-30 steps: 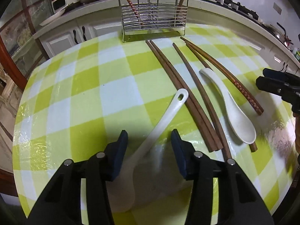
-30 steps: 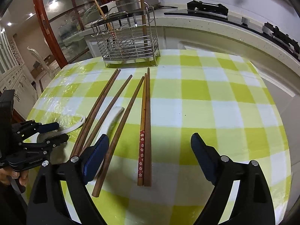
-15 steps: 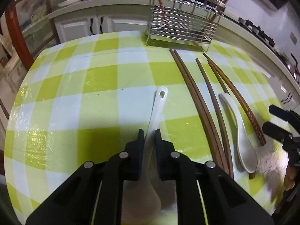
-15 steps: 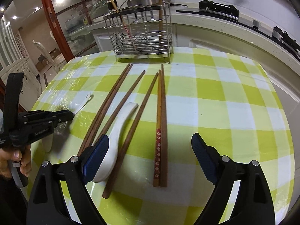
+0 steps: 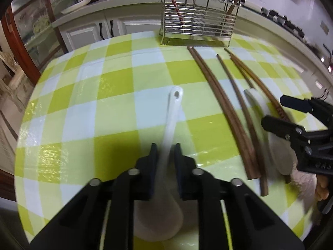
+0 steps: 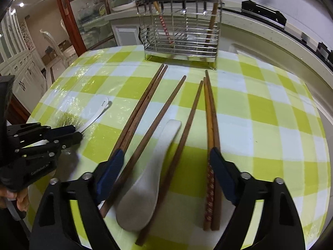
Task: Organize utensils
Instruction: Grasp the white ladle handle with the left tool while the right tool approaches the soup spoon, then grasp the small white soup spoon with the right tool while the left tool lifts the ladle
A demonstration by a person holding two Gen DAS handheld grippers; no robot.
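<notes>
On the table [image 6: 270, 108] before me a spoon [image 6: 145, 179] lies between chopsticks [image 6: 143, 108]. The rack [image 6: 181, 33] stands behind them; another spoon [image 5: 172, 112] lies off left

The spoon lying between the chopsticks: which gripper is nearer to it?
Right. The right gripper hangs open with the spoon between its fingers. The left gripper is off to the side, shut on the other spoon.

Left gripper [image 5: 165, 152] low, fingers nearly closed, clamping a white spoon handle [image 5: 171, 112]. Right gripper [image 6: 165, 170] low beside it, fingers spread wide, holding nothing.
</notes>
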